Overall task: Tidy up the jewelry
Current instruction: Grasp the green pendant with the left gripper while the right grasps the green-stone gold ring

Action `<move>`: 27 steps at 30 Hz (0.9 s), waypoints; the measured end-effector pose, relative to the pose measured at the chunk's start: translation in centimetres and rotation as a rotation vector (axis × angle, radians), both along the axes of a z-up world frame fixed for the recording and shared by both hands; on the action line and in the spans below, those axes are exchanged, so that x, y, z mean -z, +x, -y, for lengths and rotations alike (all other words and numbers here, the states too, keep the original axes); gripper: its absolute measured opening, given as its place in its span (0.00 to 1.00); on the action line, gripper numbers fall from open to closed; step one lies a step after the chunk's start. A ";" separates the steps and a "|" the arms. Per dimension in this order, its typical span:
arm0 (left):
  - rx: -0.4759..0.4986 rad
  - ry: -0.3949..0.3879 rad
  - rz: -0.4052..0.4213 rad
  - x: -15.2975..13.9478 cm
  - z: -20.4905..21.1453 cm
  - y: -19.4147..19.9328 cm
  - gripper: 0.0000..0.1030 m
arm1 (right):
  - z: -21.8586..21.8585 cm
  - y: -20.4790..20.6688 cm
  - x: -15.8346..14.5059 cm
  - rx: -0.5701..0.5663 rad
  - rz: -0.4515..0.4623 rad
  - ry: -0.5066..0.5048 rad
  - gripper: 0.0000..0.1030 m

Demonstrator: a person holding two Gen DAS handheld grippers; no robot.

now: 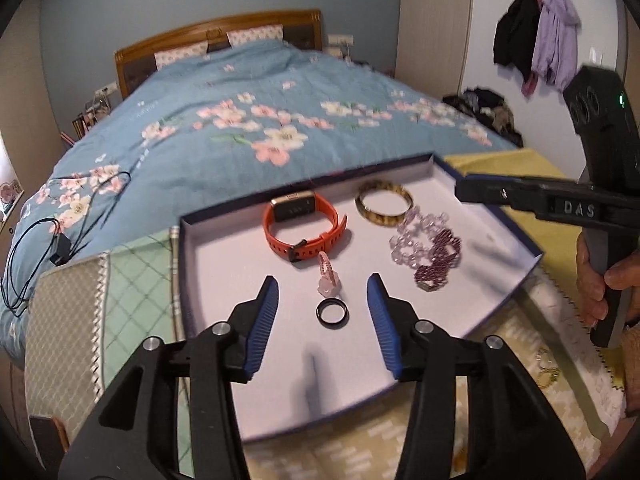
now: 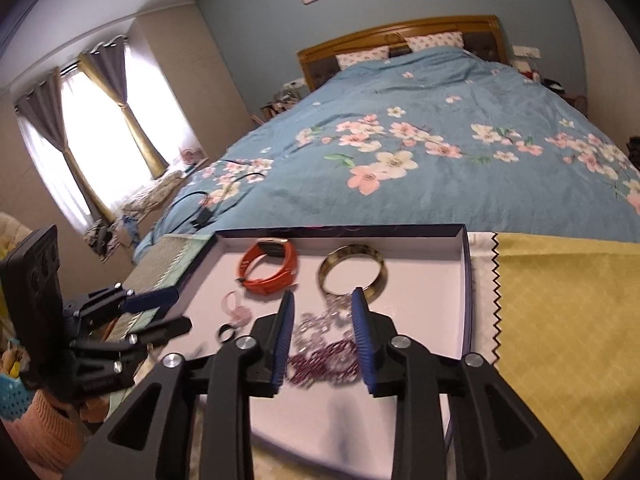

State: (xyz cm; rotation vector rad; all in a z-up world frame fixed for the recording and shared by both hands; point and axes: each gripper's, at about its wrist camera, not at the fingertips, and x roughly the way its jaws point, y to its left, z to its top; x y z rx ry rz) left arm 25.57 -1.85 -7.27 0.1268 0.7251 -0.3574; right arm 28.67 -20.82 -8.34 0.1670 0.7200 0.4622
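A white-lined tray with a dark blue rim [image 1: 182, 264] [image 2: 468, 280] holds an orange watch band [image 1: 304, 224] [image 2: 270, 268], a mottled bangle [image 1: 384, 204] [image 2: 352, 276], pale and dark purple bead strands [image 1: 428, 252] [image 2: 324, 360], a pink ring [image 1: 328, 276] [image 2: 236, 308] and a black ring [image 1: 333, 313] [image 2: 226, 332]. My left gripper [image 1: 323, 280] [image 2: 182, 308] is open; the black ring lies on the tray between its blue pads, untouched. My right gripper [image 2: 322, 294] [image 1: 466, 192] is open above the bead strands, gripping nothing.
The tray rests on patterned cloths at the foot of a bed with a blue floral quilt [image 1: 240, 120]. A black cable with a charger [image 1: 60, 248] lies on the quilt to the left. A yellow cloth [image 2: 560, 320] spreads to the right, with a small gold piece [image 1: 546, 368] on it.
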 end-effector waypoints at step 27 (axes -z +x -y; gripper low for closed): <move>0.057 -0.076 -0.082 3.6 -2.2 -12.2 0.48 | 0.3 -15.0 4.8 -0.138 -0.118 -0.140 0.32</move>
